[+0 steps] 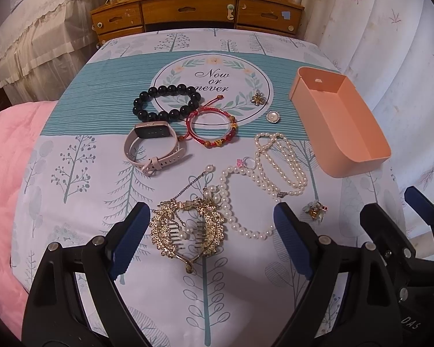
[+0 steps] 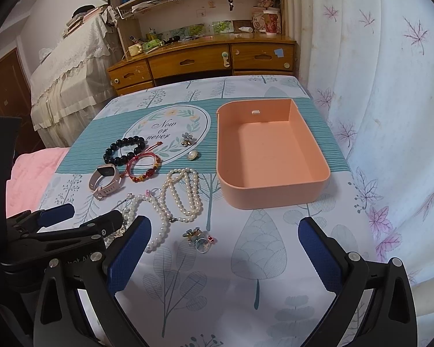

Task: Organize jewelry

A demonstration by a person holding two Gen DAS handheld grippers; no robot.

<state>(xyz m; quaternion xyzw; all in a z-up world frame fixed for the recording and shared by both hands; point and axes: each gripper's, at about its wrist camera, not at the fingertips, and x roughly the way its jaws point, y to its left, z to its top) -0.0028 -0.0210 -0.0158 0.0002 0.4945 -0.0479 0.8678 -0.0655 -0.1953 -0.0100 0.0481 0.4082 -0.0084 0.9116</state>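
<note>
Still starting out w/ pink tray (image 2: 270, 186) sitting empty at right, all jewelry incl. gold hair comb (image 1: 185, 228) & pearl necklace (image 2: 185, 190) lying loose on bench, left hand-held gripper (image 1: 208, 240) & right hand-held gripper (image 2: 225, 256) both hovering wide open, gripping nothing.

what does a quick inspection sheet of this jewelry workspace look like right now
surface: tree-print tablecloth
job's things: peach tray empty; black bead bracelet, red bracelet, pink watch, pearl necklace, gold hair comb, three brooches all loose on the cloth
clutter: nothing seen
grippers: left gripper open over the comb; right gripper open, holding nothing
cables: nothing seen
surroundings: wooden desk, curtain, pink blanket
</note>
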